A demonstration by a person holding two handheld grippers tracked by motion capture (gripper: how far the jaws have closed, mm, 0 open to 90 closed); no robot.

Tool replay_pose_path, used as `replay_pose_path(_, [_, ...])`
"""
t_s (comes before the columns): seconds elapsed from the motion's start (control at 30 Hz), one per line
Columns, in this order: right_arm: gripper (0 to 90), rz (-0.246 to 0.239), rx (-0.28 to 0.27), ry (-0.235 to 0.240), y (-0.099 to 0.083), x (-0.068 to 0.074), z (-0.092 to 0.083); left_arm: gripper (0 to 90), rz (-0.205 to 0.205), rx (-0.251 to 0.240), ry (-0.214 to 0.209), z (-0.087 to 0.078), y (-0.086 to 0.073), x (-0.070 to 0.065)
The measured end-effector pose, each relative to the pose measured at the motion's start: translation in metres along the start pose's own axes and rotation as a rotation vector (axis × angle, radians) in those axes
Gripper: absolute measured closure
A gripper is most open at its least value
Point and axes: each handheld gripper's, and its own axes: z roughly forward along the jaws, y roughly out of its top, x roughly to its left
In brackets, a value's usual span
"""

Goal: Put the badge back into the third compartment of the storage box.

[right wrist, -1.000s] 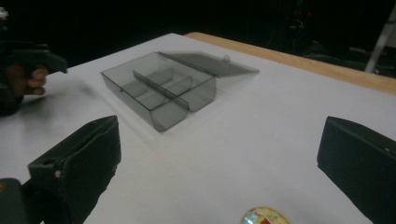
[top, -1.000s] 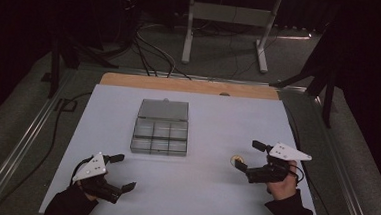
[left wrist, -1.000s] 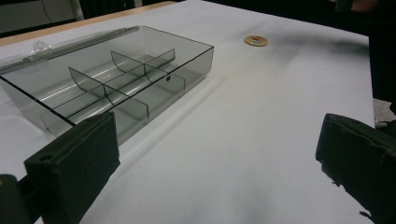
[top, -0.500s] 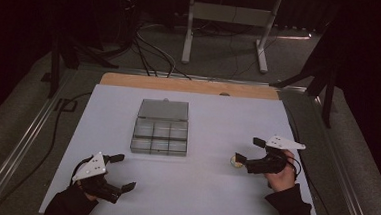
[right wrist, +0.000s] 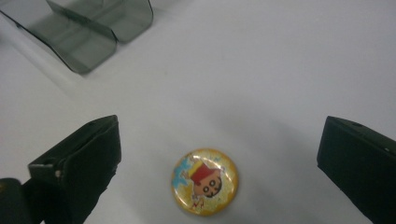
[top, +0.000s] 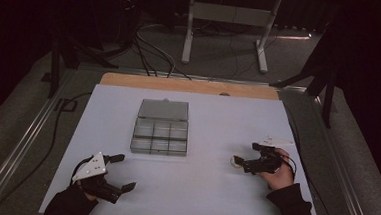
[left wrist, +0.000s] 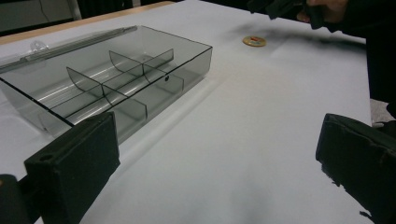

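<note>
- Your left gripper [top: 119,172] sits left of and nearer you than the clear box [top: 160,127], jaws spread, holding nothing; it looks parked out of the way.
- Clear box is open on the counter [top: 203,113], lid laid flat behind, compartments empty, probably ready to receive the badge.
- Round yellow badge [right wrist: 205,181] lies flat on the counter right of the box, well apart.
- Your right gripper [top: 239,162], jaws spread, straddles the badge without touching it; seemingly lined up to pinch.
</note>
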Motion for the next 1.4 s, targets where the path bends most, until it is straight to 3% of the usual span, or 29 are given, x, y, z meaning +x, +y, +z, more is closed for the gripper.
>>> replay_pose_path(0.23, [0.0, -0.024, 0.048, -0.003, -0.004, 0.007, 0.007, 0.0, -0.003, 0.001, 0.000, 0.000, 0.000, 0.000])
replay_pose_path(0.57, [12.9, -0.084, 0.118, -0.034, -0.011, 0.015, 0.019, 0.0, -0.003, 0.000, -0.002, 0.000, 0.000, 0.000])
replay_pose_path(0.73, [15.6, -0.103, 0.132, -0.051, -0.011, 0.015, 0.021, 0.0, -0.003, 0.001, -0.002, 0.000, 0.000, 0.000])
replay_pose_path(0.8, [25.0, -0.113, 0.132, -0.050, -0.011, 0.014, 0.021, 0.0, -0.003, 0.002, 0.000, 0.000, 0.000, 0.000])
replay_pose_path(1.07, [28.3, -0.148, 0.152, -0.046, -0.013, 0.015, 0.024, 0.0, -0.003, 0.003, -0.003, 0.000, 0.000, 0.000])
replay_pose_path(1.2, [34.5, -0.178, 0.152, -0.036, -0.013, 0.015, 0.024, 0.0, -0.003, 0.008, -0.003, 0.001, -0.001, 0.000])
replay_pose_path(1.4, [37.2, -0.185, 0.174, -0.024, -0.011, 0.015, 0.024, 0.0, -0.004, 0.006, -0.001, 0.000, -0.001, 0.001])
